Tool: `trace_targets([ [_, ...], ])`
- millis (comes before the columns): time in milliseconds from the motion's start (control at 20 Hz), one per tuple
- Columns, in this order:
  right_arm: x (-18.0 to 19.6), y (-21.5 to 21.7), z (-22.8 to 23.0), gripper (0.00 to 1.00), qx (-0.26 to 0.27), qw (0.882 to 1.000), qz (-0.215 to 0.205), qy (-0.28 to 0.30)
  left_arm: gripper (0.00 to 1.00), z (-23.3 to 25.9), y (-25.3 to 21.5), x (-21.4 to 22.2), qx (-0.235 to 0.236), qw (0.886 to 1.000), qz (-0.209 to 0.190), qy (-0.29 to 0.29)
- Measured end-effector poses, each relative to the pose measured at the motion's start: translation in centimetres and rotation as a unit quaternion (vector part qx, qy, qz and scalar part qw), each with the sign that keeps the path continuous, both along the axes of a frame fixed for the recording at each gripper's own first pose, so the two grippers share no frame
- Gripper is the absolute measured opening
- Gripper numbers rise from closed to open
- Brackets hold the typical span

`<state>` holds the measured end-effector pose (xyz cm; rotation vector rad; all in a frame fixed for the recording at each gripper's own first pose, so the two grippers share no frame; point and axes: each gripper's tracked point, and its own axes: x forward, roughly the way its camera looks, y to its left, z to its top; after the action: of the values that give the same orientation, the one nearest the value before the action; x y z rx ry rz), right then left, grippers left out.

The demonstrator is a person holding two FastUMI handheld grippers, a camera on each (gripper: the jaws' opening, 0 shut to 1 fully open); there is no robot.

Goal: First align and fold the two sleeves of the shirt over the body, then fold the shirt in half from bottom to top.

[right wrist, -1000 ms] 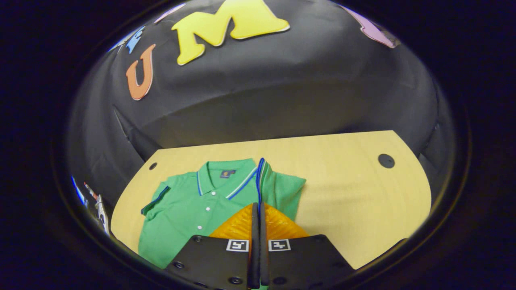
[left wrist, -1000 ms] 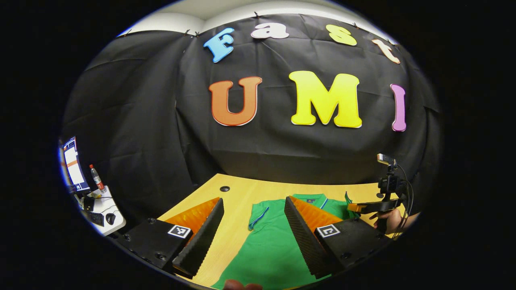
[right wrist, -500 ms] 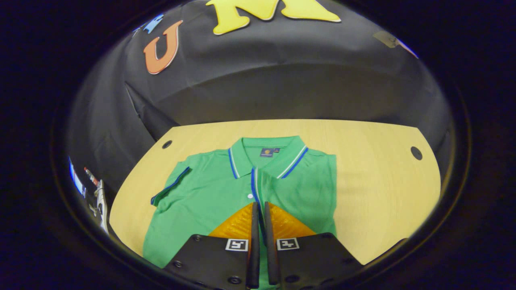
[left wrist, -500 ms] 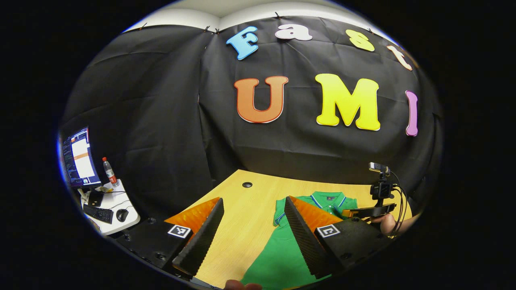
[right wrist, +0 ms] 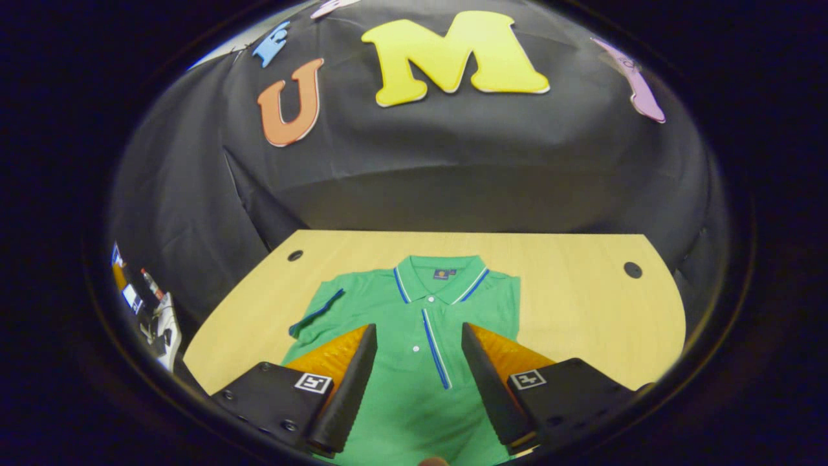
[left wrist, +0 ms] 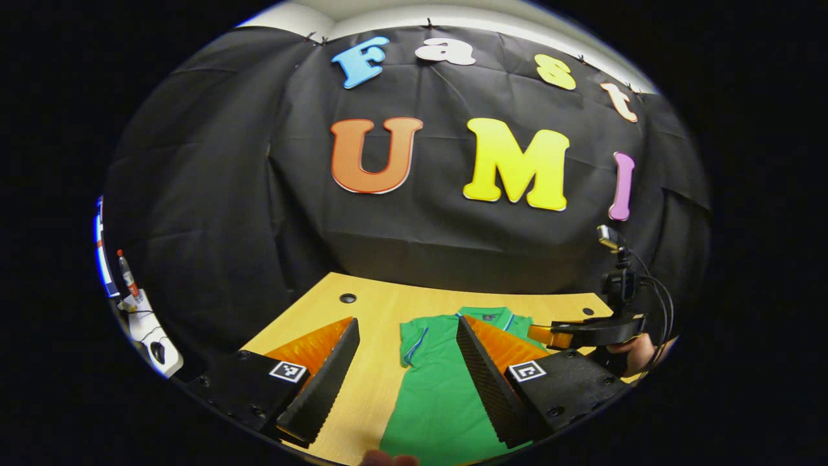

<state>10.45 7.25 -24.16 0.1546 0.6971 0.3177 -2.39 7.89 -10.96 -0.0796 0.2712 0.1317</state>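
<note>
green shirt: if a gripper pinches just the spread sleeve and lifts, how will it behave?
Probably floppy: the shirt lies flat on the table like thin knit, so the sleeve should droop from the pinch. Likely light, dragging the body slightly. The smooth wooden top may let it slide.

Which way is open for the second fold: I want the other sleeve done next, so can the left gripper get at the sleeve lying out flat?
Probably yes. The left gripper is open and holds nothing, and the flat sleeve lies on the table just ahead between its fingers, with nothing over it.
</note>
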Motion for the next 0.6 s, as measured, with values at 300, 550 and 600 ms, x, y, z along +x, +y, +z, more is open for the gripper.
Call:
trace_targets([
  [300,-7.1,-4.7,6.5,0.88,-0.012,0.999,-0.032,-0.03,0.98,-6.9,-1.2,5.8,-0.004,0.996,-0.072,0.05],
  [550,-11.2,-8.3,7.4,0.92,-0.029,0.998,-0.058,-0.02,0.98,-13.0,-0.2,11.8,-0.005,0.993,-0.08,0.082],
  [600,-11.6,-8.9,7.3,0.92,-0.03,0.997,-0.064,-0.017,0.98,-14.4,0.1,12.6,-0.004,0.993,-0.079,0.092],
])
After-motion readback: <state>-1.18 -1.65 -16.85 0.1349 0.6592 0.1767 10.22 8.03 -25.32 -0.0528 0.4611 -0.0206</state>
